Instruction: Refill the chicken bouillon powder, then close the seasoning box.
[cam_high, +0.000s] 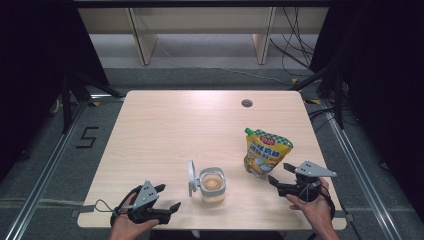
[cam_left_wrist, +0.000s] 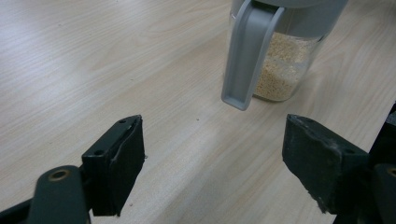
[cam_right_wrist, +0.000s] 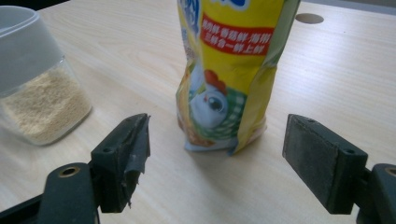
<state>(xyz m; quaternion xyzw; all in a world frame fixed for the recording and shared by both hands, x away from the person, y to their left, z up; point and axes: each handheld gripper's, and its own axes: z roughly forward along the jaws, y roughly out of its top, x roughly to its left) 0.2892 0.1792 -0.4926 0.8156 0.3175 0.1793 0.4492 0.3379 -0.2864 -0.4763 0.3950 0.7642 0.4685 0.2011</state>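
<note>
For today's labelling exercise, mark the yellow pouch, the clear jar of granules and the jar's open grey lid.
yellow pouch (cam_right_wrist: 224, 79): right gripper view, on its printed front panel.
clear jar of granules (cam_high: 213, 185): high view, on the granules inside its open mouth.
grey lid (cam_left_wrist: 247, 51): left gripper view, on the hanging flap's middle.

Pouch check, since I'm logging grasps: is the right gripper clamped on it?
No, the right gripper stands open, short of the upright pouch, touching nothing.

Location: laboratory recording bay. Indicators: bench (cam_high: 165, 125) on grey carpet, floor rails (cam_high: 45, 165), taped numeral (cam_high: 88, 137), black curtains (cam_high: 30, 65), loose cables (cam_high: 295, 45).
</note>
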